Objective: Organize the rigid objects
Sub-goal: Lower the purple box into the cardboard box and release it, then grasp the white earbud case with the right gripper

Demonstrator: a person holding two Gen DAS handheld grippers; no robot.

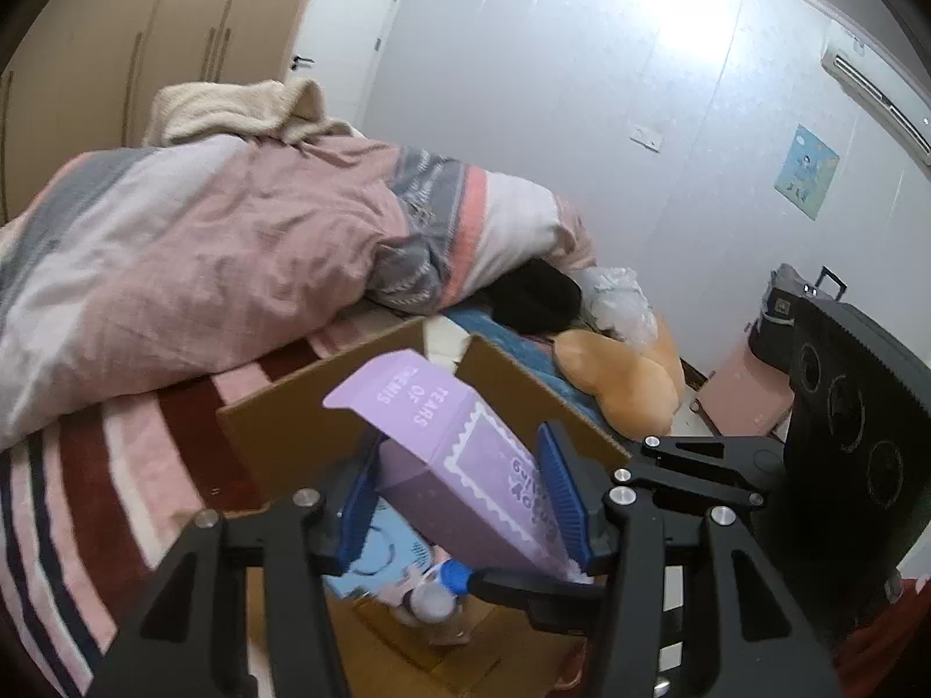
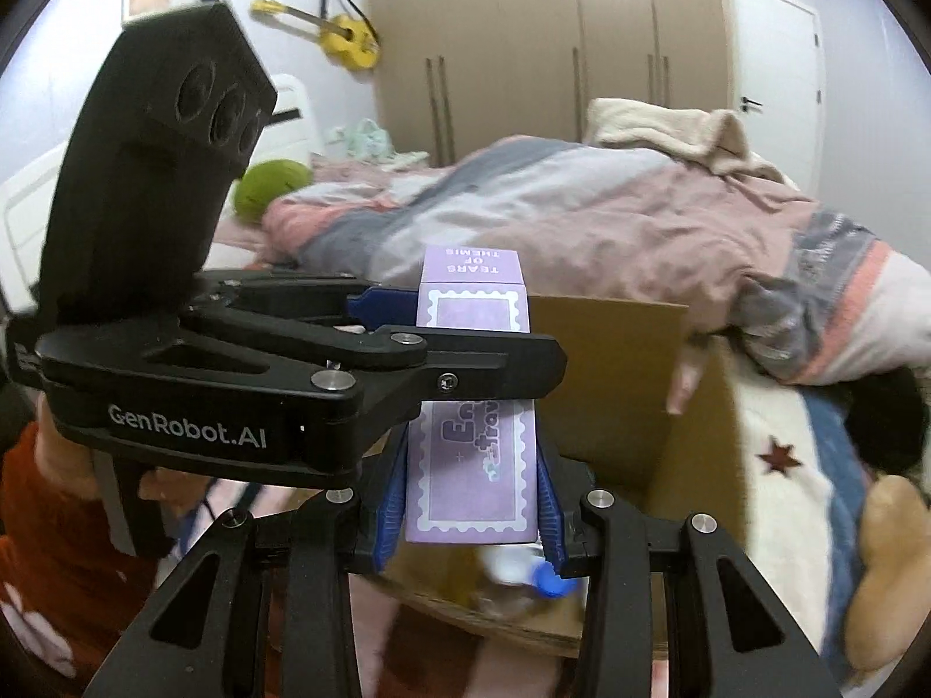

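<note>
- Purple carton (image 1: 465, 465) is pinched by both claws at once, held up over the open cardboard box (image 1: 326, 407) that sits on the bed (image 1: 116, 465).
- Left claw (image 1: 459, 500): blue pads pressed against the two side faces of the carton. In the right wrist view the same claw (image 2: 465, 320) comes in from the left and crosses the carton mid-height.
- Right claw (image 2: 468, 500): blue fingers (image 2: 393, 494) clamp the lower part of the carton (image 2: 471, 465), one on each long edge.
- Carton print: "TEARS OF THEMIS" on the open top flap, reads upside down. White stamp-style scalloped frame on the face. Lower face text is partly covered; only "En…" and "trav…" are legible.
- Left claw body is marked "GenRobot.AI" in white, on the near side.
- Down inside the box: a clear bottle with a blue cap (image 1: 451, 573) and a light blue item (image 1: 378, 552), no readable label on either.
- Far side: pink/grey striped duvet (image 1: 203, 244) heaped on the bed, beige towel (image 1: 244, 107) on top.
- Right of the box: tan plush toy (image 1: 622, 384).
- Yellow ukulele (image 2: 337, 29) hangs on the far wall.
</note>
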